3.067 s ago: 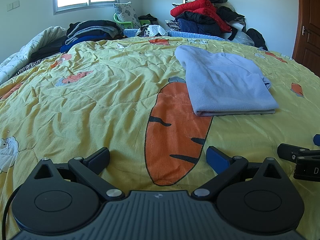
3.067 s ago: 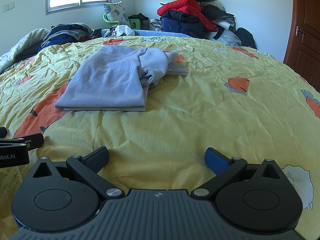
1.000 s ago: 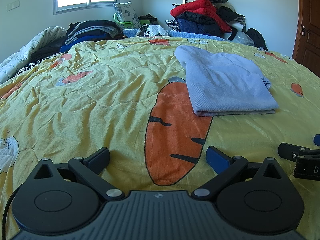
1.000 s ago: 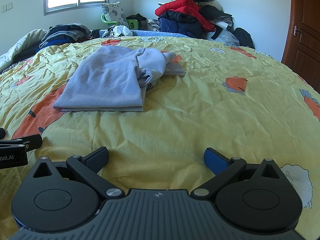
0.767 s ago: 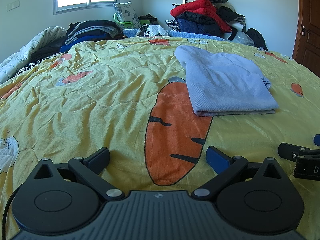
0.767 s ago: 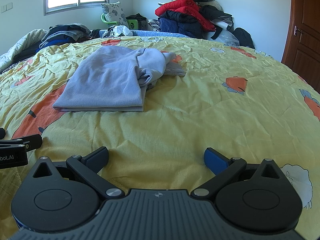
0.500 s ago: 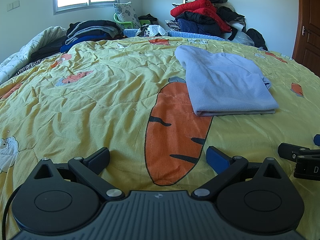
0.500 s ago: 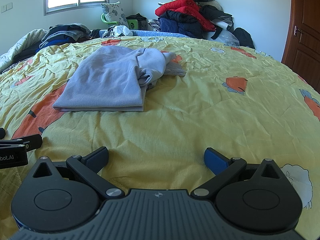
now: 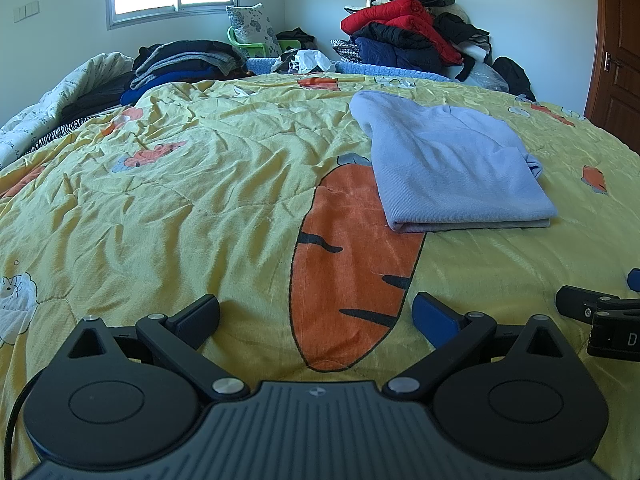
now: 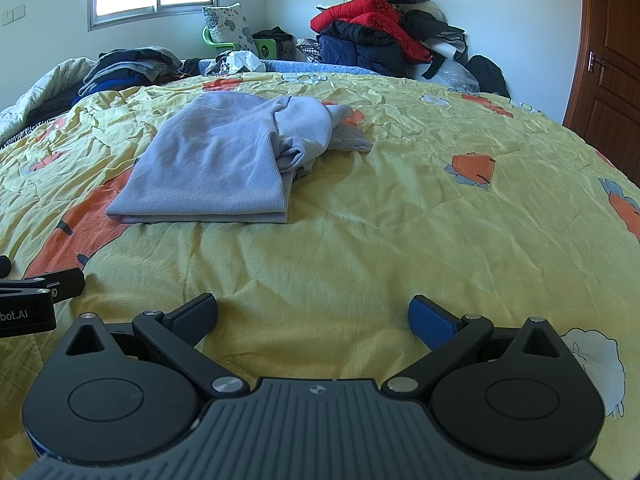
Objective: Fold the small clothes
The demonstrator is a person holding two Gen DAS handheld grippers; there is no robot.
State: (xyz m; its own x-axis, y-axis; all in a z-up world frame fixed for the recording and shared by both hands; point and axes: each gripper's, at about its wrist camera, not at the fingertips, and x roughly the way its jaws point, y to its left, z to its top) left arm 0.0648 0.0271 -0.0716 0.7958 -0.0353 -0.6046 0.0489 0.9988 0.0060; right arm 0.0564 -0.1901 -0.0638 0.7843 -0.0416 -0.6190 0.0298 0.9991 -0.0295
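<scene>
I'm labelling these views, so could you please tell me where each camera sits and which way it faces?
Left wrist: on the open left gripper, low over the quilt, facing the folded blue garment; the right gripper shows.
Right wrist: on the open right gripper, facing the garment.
Shared: garment, quilt, clothes pile.

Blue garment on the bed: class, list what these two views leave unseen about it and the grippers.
- Light blue garment: underside and inner folds hidden by its top layer, both views.
- Right gripper: cut off by the left wrist view's edge.
- Left gripper: cut off likewise in the right view.
</scene>
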